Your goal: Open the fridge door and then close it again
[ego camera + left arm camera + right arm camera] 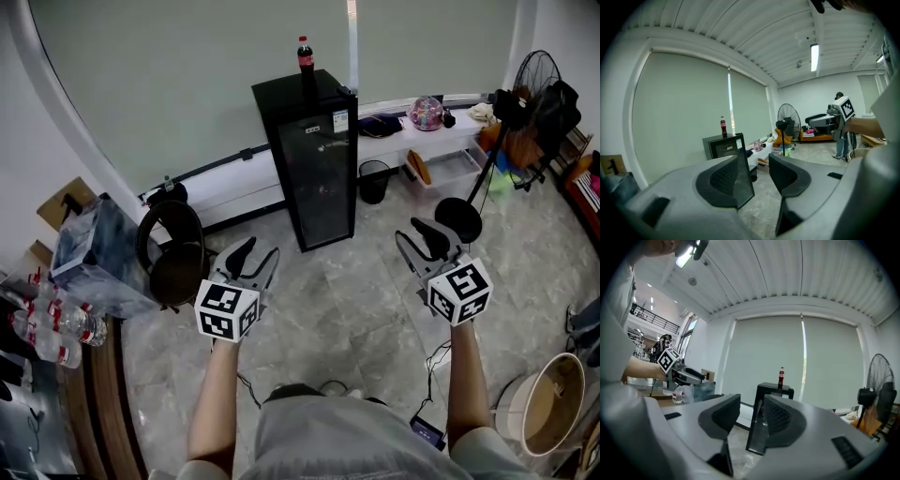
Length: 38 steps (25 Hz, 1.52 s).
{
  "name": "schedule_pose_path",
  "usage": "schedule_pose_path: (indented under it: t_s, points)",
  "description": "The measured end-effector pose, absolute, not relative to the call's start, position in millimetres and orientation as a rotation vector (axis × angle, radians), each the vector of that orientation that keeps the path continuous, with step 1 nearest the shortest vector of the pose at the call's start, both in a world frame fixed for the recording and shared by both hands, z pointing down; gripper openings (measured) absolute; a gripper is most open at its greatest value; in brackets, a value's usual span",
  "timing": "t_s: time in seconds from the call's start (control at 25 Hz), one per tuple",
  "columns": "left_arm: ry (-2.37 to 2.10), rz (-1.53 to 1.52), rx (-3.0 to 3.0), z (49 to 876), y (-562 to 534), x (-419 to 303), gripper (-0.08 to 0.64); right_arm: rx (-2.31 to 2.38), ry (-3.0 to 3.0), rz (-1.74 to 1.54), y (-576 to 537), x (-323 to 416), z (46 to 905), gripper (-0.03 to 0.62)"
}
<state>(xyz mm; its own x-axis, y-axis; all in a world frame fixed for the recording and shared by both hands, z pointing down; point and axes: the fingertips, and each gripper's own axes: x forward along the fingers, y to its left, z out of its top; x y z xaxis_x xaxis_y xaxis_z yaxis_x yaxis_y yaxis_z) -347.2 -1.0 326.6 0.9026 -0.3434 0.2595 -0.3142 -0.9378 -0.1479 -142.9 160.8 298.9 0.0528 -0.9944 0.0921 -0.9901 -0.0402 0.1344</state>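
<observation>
Fridge stands closed against the far wall, well apart from both grippers. Left gripper and right gripper hold their fingers open and empty. Approach the door's free edge squarely; avoid jolting the bottle on top.

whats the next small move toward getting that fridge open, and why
Probably step closer to the fridge, grippers leading. It stands across the floor with its door shut, well apart from both grippers. The left gripper and right gripper each have jaws apart with nothing between them, so they look ready. Which door edge opens is unclear.
</observation>
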Motion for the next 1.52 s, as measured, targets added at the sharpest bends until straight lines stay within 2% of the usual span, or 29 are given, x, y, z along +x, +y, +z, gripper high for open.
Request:
schedule_pose_path:
  t_s: [0.16, 0.52, 0.84, 1.2, 1.52]
  points:
    - [0.551, -0.482, -2.964, 336, 9, -337, 0.209, 2.154, -2.086, -0.007, 172, -123, 305, 0.163]
    - [0.494, -0.547, -2.98, 363, 7, -304, 0.21, 2.191, -2.049, 0.057, 173, -89, 329, 0.175]
    - [0.486, -0.491, -3.044, 391, -51, -235, 0.21, 2.147, -1.98, 0.07, 129, -37, 346, 0.186]
    - [0.566, -0.466, -3.094, 405, -187, -162, 0.21, 2.007, -1.976, 0.04, -22, 39, 330, 0.187]
    - [0.612, -0.53, -3.114, 419, -305, -133, 0.21, 1.838, -2.017, -0.005, -175, 64, 319, 0.201]
